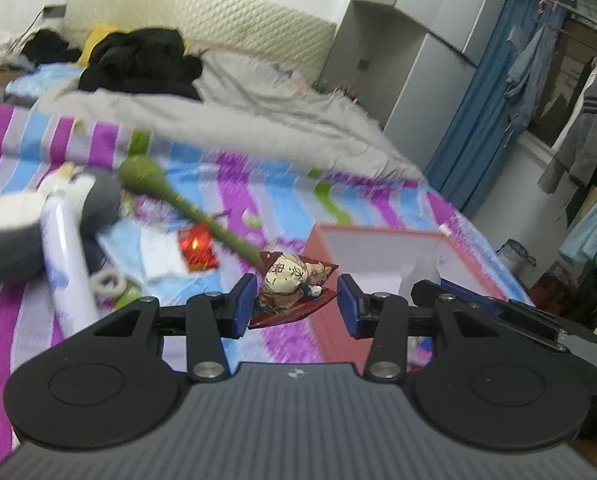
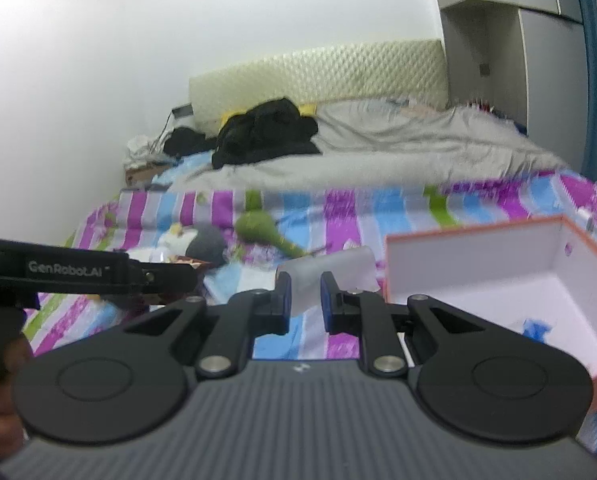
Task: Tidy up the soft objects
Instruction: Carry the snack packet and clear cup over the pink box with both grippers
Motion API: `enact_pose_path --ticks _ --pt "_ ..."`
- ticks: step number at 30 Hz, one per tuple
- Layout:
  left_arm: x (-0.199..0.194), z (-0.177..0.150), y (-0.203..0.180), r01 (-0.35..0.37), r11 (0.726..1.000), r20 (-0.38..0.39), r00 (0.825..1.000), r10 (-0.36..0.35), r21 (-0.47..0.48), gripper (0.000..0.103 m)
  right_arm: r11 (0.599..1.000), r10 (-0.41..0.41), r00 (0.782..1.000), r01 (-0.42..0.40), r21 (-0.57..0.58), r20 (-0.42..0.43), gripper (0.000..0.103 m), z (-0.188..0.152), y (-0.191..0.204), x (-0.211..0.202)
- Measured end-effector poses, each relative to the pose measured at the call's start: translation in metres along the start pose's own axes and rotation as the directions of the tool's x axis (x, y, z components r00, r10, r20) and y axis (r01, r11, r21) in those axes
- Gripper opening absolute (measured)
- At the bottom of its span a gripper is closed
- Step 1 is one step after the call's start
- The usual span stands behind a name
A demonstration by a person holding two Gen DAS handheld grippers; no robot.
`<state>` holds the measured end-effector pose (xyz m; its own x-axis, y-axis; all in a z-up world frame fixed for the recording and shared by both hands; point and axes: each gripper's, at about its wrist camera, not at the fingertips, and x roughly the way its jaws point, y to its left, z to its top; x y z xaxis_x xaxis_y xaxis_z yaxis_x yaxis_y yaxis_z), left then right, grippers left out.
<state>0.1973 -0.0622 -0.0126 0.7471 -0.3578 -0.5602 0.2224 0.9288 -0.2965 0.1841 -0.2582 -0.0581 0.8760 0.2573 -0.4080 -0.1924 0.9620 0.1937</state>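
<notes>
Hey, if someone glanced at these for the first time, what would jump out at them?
The striped bedspread in purple, blue and green grabs the eye, littered with soft toys: a long green plush and a grey one at left. Between the open fingers of the left tool lies a small cartoon pillow, and an orange-rimmed box sits open at right.

White walls (image 2: 98,60), cream quilted headboard (image 2: 318,76), striped purple-blue bedsheet (image 1: 358,196), grey wardrobe (image 1: 410,48), blue curtain (image 1: 482,120).

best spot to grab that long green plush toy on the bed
Grip the green plush toy on its thin stalk, coming from above with the left tool. The stalk lies flat across the striped blanket and is narrow enough to fit between the fingers; the bulb end looks too wide.
</notes>
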Motion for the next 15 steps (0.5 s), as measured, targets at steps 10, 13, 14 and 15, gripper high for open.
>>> enact_pose_path --ticks 10,13,14,15 --pt "0.011 0.052 -0.062 0.058 0.997 0.054 0.997 -0.061 0.057 0.05 0.999 -0.036 0.997 0.036 0.001 0.066 0.019 0.048 -0.041 -0.01" --pt "0.03 0.058 -0.082 0.081 0.995 0.036 0.996 -0.083 0.066 0.05 0.998 -0.064 0.996 0.064 0.009 0.06 0.019 0.056 -0.059 -0.007" --pt "0.038 0.059 -0.088 0.087 0.994 0.029 0.996 -0.089 0.069 0.05 0.997 -0.075 0.996 0.074 0.011 0.056 0.019 0.058 -0.066 -0.006" --pt "0.044 0.06 -0.093 0.093 0.993 0.021 0.995 -0.095 0.073 0.05 0.996 -0.085 0.995 0.084 0.012 0.05 0.019 0.058 -0.072 -0.004"
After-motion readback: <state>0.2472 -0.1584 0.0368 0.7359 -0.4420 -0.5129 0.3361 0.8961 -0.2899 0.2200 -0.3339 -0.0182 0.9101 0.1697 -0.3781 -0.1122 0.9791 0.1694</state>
